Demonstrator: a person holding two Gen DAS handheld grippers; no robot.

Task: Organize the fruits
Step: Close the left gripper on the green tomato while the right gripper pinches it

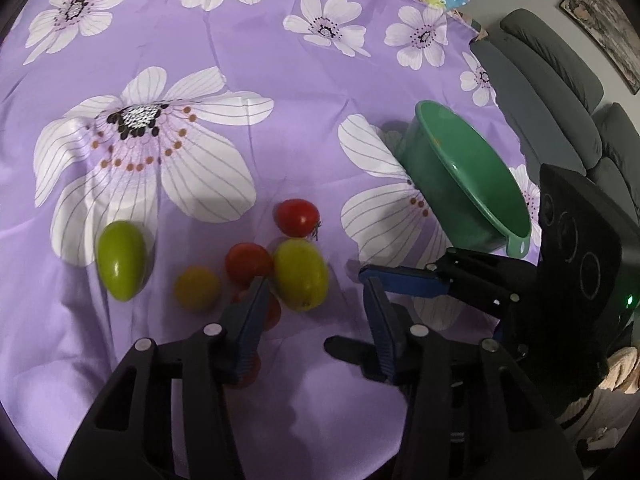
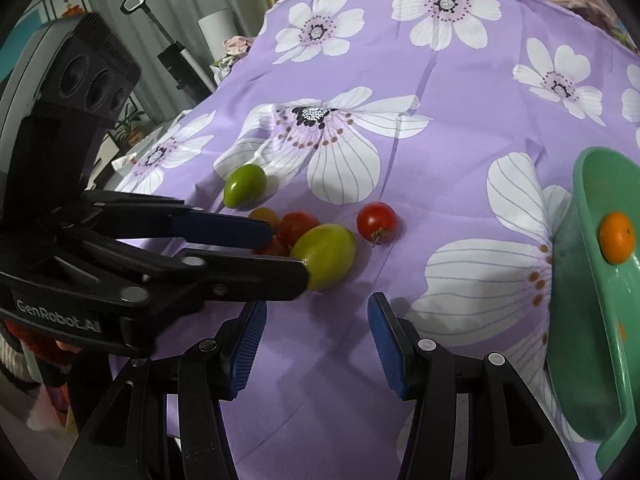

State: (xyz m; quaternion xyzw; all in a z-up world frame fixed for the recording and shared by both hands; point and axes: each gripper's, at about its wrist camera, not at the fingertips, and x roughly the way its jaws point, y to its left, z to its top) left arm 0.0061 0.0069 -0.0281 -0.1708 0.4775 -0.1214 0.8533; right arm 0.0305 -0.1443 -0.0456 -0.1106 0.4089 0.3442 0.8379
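Small fruits lie on the purple flowered cloth [image 1: 312, 80]: a green one [image 1: 121, 260] at left, a yellow one [image 1: 196, 287], two red tomatoes [image 1: 297, 217] [image 1: 247, 261] and a yellow-green one [image 1: 301, 274]. More red fruit is half hidden behind my left fingers. My left gripper [image 1: 316, 284] is open just above the cluster, empty. It also shows in the right wrist view [image 2: 280, 252]. My right gripper [image 2: 316, 312] is open and empty, close to the yellow-green fruit [image 2: 326, 256]. A green bowl [image 2: 592, 280] at right holds an orange fruit [image 2: 616, 242].
The green bowl [image 1: 460, 176] stands right of the fruits, its handle tab toward my right gripper [image 1: 404, 280]. A grey sofa [image 1: 560, 92] lies beyond the table's right edge. A floor lamp and a white cylinder [image 2: 218, 28] stand past the left edge.
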